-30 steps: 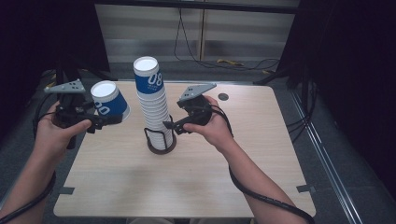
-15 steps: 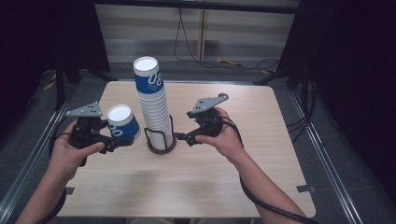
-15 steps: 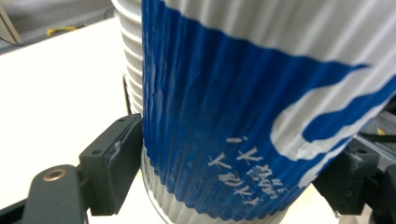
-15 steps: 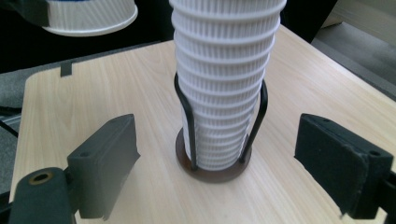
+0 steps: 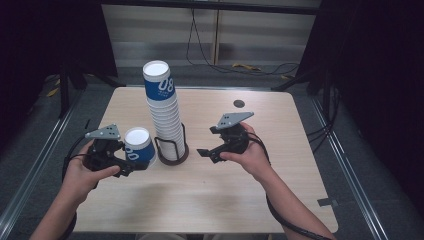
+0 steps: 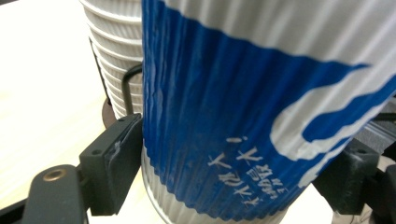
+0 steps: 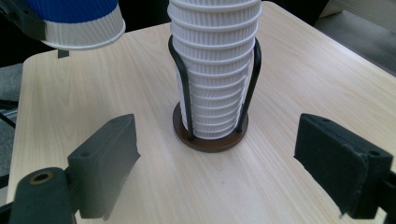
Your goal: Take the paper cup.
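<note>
On the table, the cup stack stands upright in its wire holder, between the two hands. The left tongs clamp one inverted cup just left of the holder, above the tabletop with its axis near vertical. The right tongs gape wide and empty, pointing at the holder's base from the right.

Your left gripper is clamped on a blue-and-white paper cup, upside down, just left of the cup stack in its wire holder. Your right gripper hangs with jaws apart, right of the holder, above the desk.
</note>
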Demonstrator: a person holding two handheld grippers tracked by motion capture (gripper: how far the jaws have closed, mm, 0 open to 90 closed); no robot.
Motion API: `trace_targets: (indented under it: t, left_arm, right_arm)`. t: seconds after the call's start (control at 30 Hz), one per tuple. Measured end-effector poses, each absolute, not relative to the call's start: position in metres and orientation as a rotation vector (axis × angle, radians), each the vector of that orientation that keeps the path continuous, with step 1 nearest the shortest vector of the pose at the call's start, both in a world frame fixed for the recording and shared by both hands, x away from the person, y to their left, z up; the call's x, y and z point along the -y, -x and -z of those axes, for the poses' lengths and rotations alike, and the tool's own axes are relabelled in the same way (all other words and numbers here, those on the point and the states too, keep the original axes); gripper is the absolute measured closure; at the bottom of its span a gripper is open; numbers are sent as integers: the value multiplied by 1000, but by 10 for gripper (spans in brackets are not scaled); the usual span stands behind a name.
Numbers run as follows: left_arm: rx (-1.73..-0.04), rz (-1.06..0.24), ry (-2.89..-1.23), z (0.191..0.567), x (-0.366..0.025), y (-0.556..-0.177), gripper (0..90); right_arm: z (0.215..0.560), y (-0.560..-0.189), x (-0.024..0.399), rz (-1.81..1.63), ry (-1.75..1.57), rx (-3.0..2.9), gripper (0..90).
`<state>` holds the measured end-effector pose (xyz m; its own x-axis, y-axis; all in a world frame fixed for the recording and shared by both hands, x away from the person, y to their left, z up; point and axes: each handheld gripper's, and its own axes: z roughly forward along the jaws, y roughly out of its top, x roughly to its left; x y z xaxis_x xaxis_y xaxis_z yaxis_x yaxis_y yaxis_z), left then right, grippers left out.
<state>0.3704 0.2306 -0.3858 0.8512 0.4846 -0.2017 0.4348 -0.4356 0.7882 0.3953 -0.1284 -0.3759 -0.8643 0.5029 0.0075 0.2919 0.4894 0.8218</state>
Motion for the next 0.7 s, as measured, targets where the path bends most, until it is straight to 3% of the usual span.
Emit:
trace_targets:
  t: [0.7]
  left_arm:
    - [-569,-27,-2210,402,-186,-360,186]
  right_arm:
    - [397,-377,160,-1293,-709,-2509,125]
